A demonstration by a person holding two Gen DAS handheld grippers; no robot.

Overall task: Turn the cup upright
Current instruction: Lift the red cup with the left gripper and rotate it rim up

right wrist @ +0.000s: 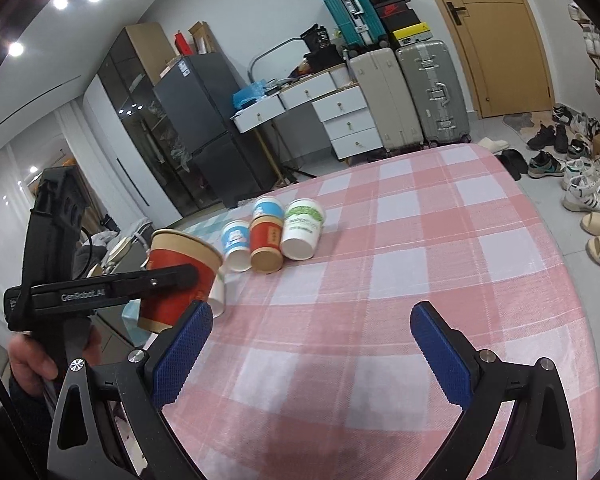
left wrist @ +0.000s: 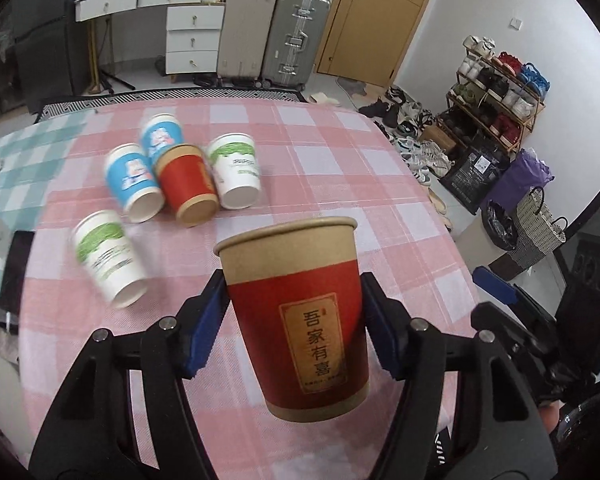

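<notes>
My left gripper (left wrist: pixel 294 284) is shut on a red paper cup (left wrist: pixel 300 320) with a kraft rim. The cup hangs above the pink checked tablecloth (left wrist: pixel 340 160), mouth up and a little tilted. The right wrist view shows the same cup (right wrist: pixel 176 264) at the left, with one left finger (right wrist: pixel 156 280) across it and a hand below. Several more cups lie on their sides mid-table: two blue (left wrist: pixel 134 180), a red one (left wrist: pixel 186 184) and a white-green one (left wrist: pixel 236 172). Another white-green cup (left wrist: pixel 108 256) lies nearer, to the left. My right gripper (right wrist: pixel 312 312) is open, holding nothing, over the near table.
A teal checked cloth (left wrist: pixel 24 168) covers the table's left side, with a dark flat object (left wrist: pixel 16 268) at its edge. Beyond the table stand white drawers (left wrist: pixel 192 40), suitcases (left wrist: pixel 296 36) and a door. Shoes and a shoe rack (left wrist: pixel 496 96) fill the floor on the right.
</notes>
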